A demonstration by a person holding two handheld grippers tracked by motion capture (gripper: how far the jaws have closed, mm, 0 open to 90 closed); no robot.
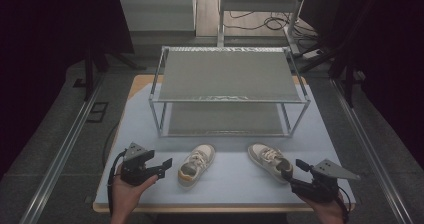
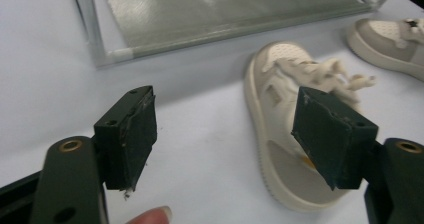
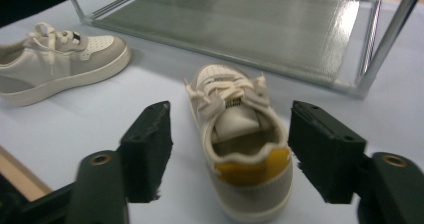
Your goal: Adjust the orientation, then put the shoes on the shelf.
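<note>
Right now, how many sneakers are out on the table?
2. One sneaker lies in front of the shelf rack, nearer the left gripper; the other sneaker lies by the right gripper. None seems hidden.

The right tongs (image 3: pixel 230 154) stand wide apart around a yellow-heeled sneaker (image 3: pixel 240 139) on the desk (image 3: pixel 100 119), not touching it.

From above the room is dim; near my claws it's brighter, glare streaks the rack shelf (image 3: pixel 260 29), jaws softly blurred.
</note>
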